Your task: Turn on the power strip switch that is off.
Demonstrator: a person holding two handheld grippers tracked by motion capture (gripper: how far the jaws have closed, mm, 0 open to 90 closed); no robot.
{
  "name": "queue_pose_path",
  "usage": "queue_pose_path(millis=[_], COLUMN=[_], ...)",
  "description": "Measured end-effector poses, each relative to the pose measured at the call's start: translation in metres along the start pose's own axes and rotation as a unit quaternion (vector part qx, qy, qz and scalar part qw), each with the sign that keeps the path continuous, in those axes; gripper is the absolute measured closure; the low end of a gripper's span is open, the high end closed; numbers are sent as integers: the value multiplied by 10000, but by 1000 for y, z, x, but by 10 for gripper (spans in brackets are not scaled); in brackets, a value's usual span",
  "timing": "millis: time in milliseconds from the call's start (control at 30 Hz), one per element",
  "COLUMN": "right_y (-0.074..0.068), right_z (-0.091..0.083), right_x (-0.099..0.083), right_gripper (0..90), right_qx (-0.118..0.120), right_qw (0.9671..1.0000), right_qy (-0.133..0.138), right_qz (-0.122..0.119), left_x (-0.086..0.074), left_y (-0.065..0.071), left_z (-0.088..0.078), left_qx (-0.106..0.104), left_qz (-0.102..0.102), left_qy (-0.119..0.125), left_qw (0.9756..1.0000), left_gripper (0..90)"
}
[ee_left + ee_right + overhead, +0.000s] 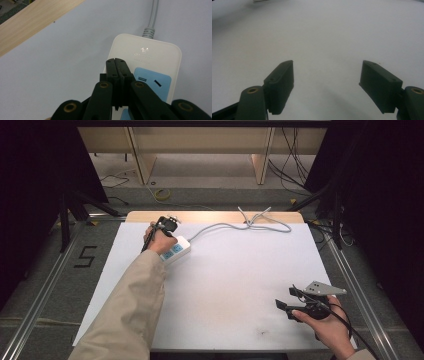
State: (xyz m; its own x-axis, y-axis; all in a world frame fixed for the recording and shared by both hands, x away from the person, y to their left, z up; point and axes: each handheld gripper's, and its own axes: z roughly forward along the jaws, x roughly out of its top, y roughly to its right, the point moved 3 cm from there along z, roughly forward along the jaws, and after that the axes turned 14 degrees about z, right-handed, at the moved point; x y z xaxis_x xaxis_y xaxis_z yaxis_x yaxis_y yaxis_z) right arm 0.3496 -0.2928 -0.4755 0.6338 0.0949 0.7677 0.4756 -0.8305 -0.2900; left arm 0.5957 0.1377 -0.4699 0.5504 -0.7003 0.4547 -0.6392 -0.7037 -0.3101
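White power strip [147, 62] sits right under the closed left gripper [116, 65], its long side pointing to 2 o'clock, while the open right gripper [290, 307] waits far off at 4 o'clock.

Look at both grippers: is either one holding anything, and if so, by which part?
Neither holds anything. The left gripper has its jaws shut together, empty, over the white power strip. The right gripper has its jaws wide open above the bare table.
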Motion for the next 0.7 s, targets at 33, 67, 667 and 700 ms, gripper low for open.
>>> queue_pose_path(millis=[33, 67, 667, 700], right_y=[0, 0, 0, 0], right_z=[0, 0, 0, 0], right_x=[0, 0, 0, 0], right_gripper=[277, 277, 277, 277], right_qx=[-4, -2, -7, -6], right_qw=[10000, 10000, 10000, 10000], right_qy=[-5, -7, -22, -21], right_qz=[-3, 6, -13, -12], left_x=[0, 0, 4, 4], left_y=[0, 0, 3, 4], left_z=[0, 0, 1, 1], left_qx=[1, 1, 105, 104], left_qz=[6, 2, 253, 247], left_qy=[-14, -20, -168, -169], left_qw=[10000, 10000, 9995, 9995], left_gripper=[899, 900, 900, 900])
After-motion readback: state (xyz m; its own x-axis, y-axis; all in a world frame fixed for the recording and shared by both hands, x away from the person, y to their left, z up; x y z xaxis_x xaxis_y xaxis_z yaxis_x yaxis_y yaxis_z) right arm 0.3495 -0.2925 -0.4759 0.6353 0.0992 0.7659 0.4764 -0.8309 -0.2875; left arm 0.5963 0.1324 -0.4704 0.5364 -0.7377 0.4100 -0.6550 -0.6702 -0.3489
